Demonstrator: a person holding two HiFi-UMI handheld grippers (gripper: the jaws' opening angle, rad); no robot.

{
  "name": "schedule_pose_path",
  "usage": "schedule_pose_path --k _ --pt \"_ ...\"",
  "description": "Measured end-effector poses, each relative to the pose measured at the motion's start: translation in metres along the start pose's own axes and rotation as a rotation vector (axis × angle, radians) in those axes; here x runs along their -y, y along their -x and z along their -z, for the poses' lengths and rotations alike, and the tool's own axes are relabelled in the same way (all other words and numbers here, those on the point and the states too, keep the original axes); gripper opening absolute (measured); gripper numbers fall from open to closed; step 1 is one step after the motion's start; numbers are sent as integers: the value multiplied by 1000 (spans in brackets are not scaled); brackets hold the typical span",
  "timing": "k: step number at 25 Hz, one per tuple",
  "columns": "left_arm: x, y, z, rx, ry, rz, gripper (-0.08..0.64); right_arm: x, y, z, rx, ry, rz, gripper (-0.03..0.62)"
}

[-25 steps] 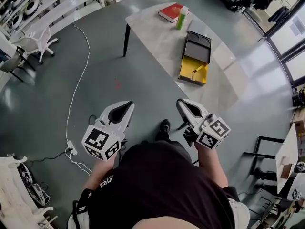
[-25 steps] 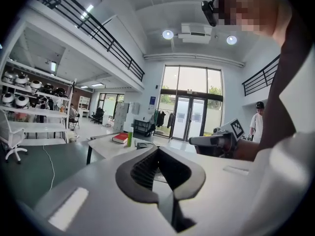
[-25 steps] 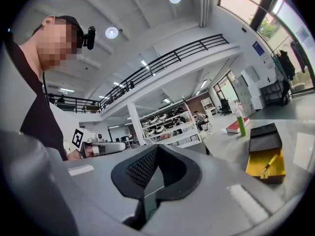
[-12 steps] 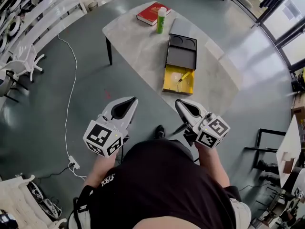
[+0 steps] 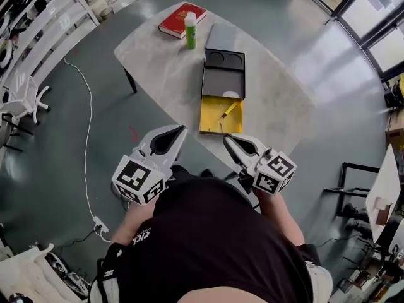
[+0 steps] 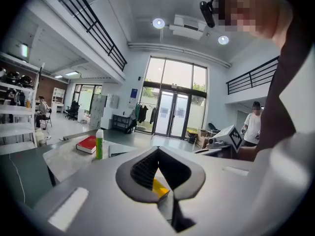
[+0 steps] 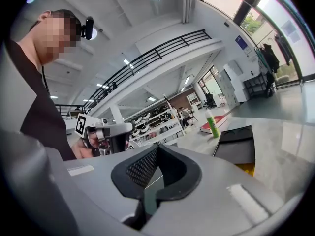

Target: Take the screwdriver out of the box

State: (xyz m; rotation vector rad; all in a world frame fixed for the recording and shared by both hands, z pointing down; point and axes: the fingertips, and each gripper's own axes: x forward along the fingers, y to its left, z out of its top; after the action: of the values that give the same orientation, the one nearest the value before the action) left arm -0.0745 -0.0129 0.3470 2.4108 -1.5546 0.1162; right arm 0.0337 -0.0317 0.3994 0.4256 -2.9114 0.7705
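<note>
Screwdriver [image 5: 226, 111] in open box [image 5: 210, 121] — bottle [image 5: 190, 30], book [image 5: 177, 19] beyond

Even daylight fills the head view, with a pale sheen on the floor [image 5: 344, 62] toward 2 o'clock and only faint, soft-edged shadows. Straight lines bow hard toward the rim. Both gripper views sit inside a round black vignette. In the left gripper view a ceiling lamp [image 6: 158, 23] glares at 12 o'clock and the glass doors [image 6: 172, 114] at centre are washed bright. The left gripper [image 6: 157, 151] and right gripper [image 7: 157, 149] look soft close to the lens.
</note>
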Motion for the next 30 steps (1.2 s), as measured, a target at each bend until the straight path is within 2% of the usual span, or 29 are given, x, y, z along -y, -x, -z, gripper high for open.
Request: schedule_pose_path --k 6,9,15,24,30 --pt "-39 -36 -5 -21 -1 68 2 52 -15 -26 74 -21 152 14" --pt "-55 -54 -9 -36 -32 126 3 67 -24 -37 113 -40 210 14" --pt "-87 -81 -17 -50 -46 224 3 89 -46 -47 156 -55 312 14" --pt "-115 -101 -11 -94 -44 362 3 108 -57 -38 196 -119 480 14" --pt "-110 -114 4 -143 -57 500 3 111 -55 -28 223 -160 593 14"
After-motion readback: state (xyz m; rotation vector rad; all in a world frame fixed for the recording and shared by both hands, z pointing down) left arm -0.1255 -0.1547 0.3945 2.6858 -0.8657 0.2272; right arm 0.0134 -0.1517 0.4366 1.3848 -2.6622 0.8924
